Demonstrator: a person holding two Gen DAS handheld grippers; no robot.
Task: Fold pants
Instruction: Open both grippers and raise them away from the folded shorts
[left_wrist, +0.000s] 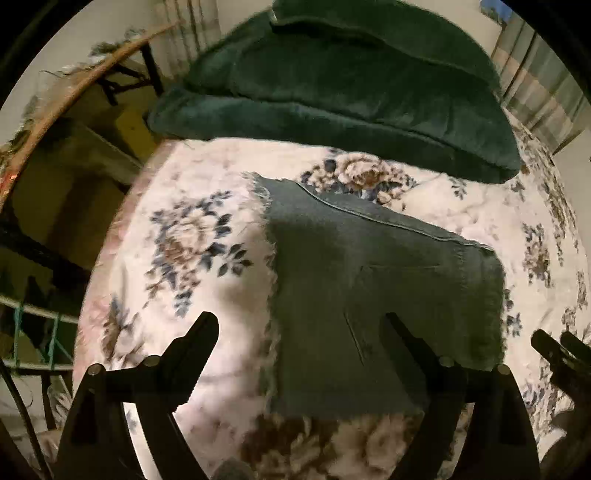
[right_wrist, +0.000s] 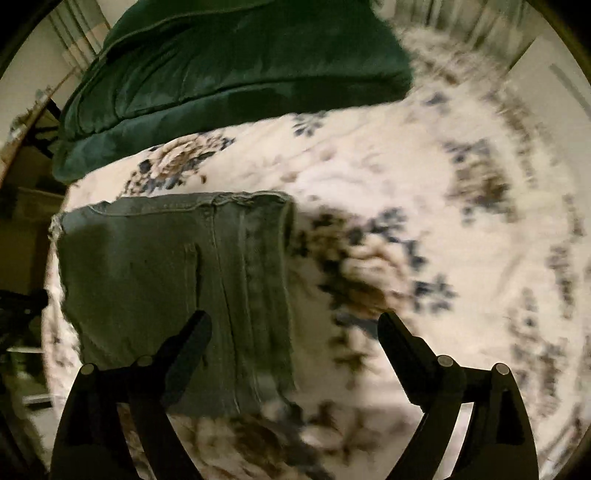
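The grey-green denim pants (left_wrist: 369, 288) lie folded into a compact rectangle on the floral bedspread (left_wrist: 177, 221), frayed hem at the left edge. My left gripper (left_wrist: 299, 321) is open and empty, held above the pants' near left part. In the right wrist view the pants (right_wrist: 166, 280) lie at the left and my right gripper (right_wrist: 295, 321) is open and empty over their right edge. The right gripper also shows at the right edge of the left wrist view (left_wrist: 561, 354).
A dark green folded blanket (left_wrist: 332, 92) lies at the back of the bed, also in the right wrist view (right_wrist: 229, 74). The bed's left edge (left_wrist: 110, 229) drops to a dim floor with furniture. Curtains (left_wrist: 543, 85) hang at the far right.
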